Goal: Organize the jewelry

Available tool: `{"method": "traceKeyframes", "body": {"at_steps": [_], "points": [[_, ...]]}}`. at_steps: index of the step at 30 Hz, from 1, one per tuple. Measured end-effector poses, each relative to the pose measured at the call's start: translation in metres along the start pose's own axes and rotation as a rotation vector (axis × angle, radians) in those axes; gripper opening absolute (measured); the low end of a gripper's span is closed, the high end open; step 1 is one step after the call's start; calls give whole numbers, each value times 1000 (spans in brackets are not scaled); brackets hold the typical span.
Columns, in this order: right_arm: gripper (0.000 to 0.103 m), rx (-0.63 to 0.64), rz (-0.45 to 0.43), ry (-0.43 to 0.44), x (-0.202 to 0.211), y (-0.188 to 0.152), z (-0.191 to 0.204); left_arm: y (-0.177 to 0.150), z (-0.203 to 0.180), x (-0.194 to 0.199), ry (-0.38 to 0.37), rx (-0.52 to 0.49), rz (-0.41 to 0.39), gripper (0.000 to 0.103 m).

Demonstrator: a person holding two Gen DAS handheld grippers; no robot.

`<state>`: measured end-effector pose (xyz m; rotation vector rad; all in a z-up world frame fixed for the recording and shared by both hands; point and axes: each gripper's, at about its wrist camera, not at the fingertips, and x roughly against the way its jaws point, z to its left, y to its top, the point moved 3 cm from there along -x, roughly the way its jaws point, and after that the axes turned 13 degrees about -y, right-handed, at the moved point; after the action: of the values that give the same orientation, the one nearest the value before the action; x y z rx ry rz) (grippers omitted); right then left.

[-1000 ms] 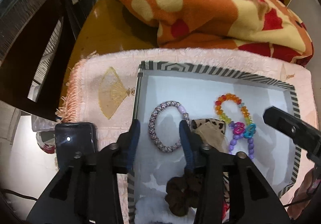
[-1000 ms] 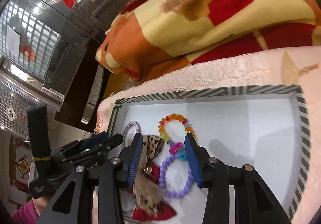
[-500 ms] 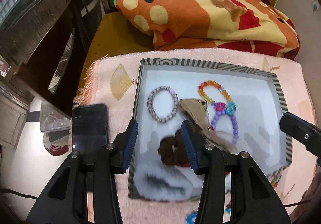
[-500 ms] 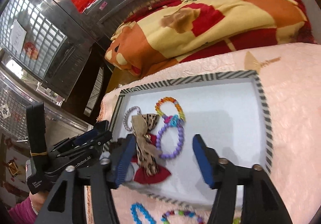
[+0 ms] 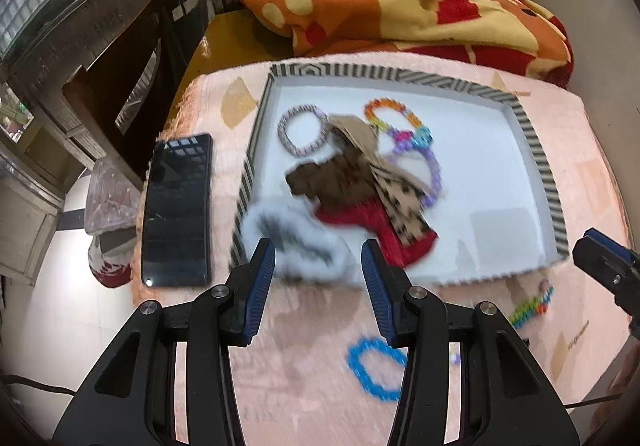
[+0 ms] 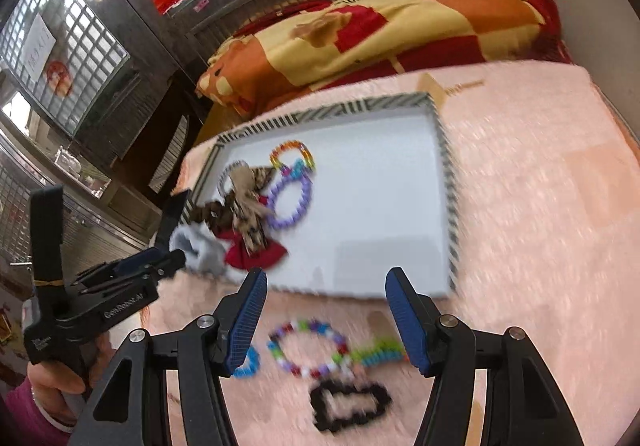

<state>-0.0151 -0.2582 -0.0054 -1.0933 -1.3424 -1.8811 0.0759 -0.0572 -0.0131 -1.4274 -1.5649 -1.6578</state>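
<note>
A white tray with a striped rim (image 5: 536,150) (image 6: 450,206) lies on a pink mat. In it lie a woven bracelet (image 5: 302,130), a rainbow bead bracelet (image 5: 394,114), a purple bead bracelet (image 5: 434,174) (image 6: 290,202), a brown scrunchie (image 5: 332,186), a leopard and red bow (image 5: 396,218) (image 6: 256,250) and a white fluffy scrunchie (image 5: 292,242). My left gripper (image 5: 318,286) is open and empty, above the tray's near edge. My right gripper (image 6: 326,316) is open and empty, above loose bracelets on the mat: multicolour (image 6: 310,346), blue (image 5: 376,366), green (image 6: 378,354) and black (image 6: 348,404).
A black phone (image 5: 178,206) lies on the mat left of the tray. A folded orange, yellow and red blanket (image 5: 400,6) lies behind the mat. A dark cabinet (image 5: 120,58) stands at the left. The mat's left edge drops to a tiled floor (image 5: 60,286).
Both grippers have pulled back and up from the tray. Both sets of jaws have opened wider. The loose bracelets in front of the tray have come into view.
</note>
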Motion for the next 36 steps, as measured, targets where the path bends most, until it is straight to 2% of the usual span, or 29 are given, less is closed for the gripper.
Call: {"method": "traceKeyframes", "body": {"at_steps": [8, 19, 36], "points": [[60, 10, 1, -32, 24, -40, -20, -42, -26, 18, -7, 3, 3, 44], [63, 46, -5, -62, 42, -83, -23, -90, -47, 36, -13, 7, 11, 45], [63, 88, 7, -74, 49, -120, -24, -129, -62, 40, -14, 18, 21, 45]]}}
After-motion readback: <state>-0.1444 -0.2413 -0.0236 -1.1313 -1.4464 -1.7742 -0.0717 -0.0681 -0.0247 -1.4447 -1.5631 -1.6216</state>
